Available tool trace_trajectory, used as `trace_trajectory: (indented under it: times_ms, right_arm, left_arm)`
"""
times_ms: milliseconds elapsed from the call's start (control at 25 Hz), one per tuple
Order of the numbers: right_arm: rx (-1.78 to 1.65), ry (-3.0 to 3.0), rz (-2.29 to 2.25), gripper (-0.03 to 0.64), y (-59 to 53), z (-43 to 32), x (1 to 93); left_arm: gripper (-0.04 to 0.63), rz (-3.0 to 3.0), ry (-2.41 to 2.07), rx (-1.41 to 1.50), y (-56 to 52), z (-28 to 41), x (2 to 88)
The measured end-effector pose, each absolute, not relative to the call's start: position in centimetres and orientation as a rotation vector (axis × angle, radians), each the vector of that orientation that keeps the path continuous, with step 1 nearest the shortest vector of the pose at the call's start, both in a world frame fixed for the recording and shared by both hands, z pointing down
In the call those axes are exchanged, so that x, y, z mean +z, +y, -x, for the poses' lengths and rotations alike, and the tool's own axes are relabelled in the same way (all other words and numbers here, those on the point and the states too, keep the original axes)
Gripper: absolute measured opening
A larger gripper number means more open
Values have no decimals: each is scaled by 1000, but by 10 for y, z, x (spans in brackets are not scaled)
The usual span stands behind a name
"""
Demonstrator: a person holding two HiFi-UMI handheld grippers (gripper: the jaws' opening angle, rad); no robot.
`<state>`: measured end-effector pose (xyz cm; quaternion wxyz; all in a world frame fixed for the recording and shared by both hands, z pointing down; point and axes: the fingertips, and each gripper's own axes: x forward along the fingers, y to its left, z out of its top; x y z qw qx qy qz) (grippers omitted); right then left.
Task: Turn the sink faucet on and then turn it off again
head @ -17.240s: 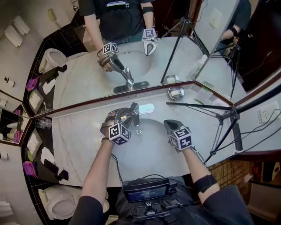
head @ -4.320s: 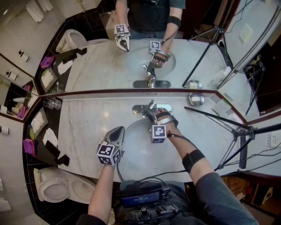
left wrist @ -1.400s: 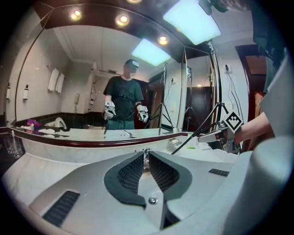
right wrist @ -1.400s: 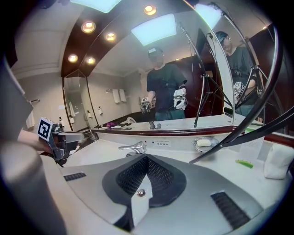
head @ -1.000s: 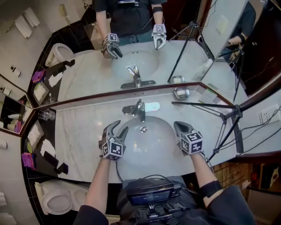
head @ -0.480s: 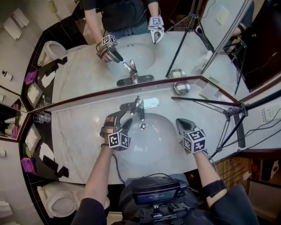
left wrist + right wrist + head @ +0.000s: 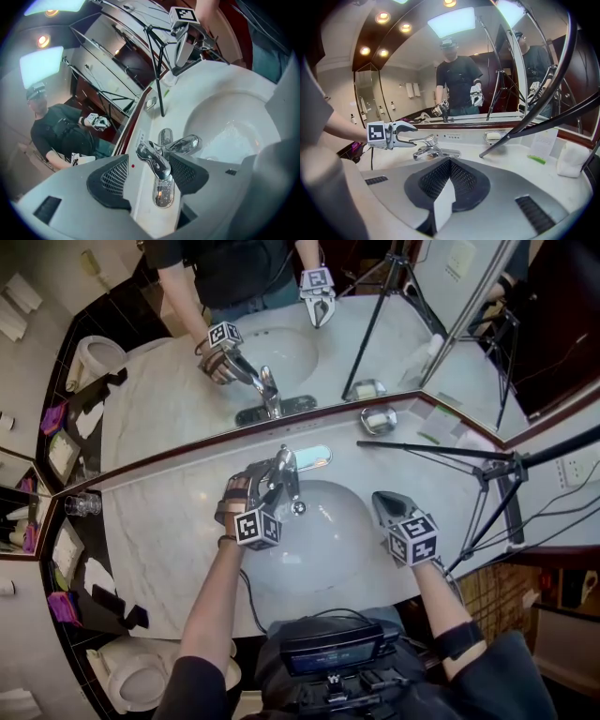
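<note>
Faucet lever, behind the sink basin, stands between the left gripper's released jaws, which have just been opening. Right gripper hovers clenched and empty at the basin's right. A second ago the left gripper hung well short of the lever.

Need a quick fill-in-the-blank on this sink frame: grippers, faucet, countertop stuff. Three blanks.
1. The faucet lever stands between the jaws of the ___ gripper.
2. The right gripper has its jaws ___.
3. The soap dish sits on the counter at the foot of the ___.

Missing words: left; shut; mirror.

Note: the left gripper has just been opening its jaws. The lever is between them, and the pads are not pressing on it.
</note>
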<state>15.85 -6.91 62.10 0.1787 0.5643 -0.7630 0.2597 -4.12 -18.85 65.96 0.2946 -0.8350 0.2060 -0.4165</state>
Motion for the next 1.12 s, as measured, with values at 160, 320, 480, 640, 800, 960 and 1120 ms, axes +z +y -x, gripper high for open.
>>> trace_trajectory:
  times_ms: [160,320,480,640,800,960,1120]
  right_arm:
    - [739,-2153,-1608,18,-69,-162,621]
    - [745,-2153,-1610,18,-70,-161,623]
    - [753,-2155,-1605,18,-71,-159,626]
    - [757,-2157,-1600,18,-72,-157,627]
    - [756,-2162,-1595,18,-75,-157,627]
    - [759,-2165,-1586,18,-77,-153,629]
    - [762,-2168,-1579,18,-79,-150,630]
  left_arm:
    - [270,2229,556,-1127,-196,37,663]
    - [236,2241,570,-1136,-203,29,661]
    - [230,2274,562,-1160,-206,24,665]
    - [142,2310,566,-1165,-204,21,667]
    - [140,2338,546,-1174,-206,20,668]
    - [138,2356,518,-1178,-206,21,677]
    - [137,2371,526,-1183,-207,19,673]
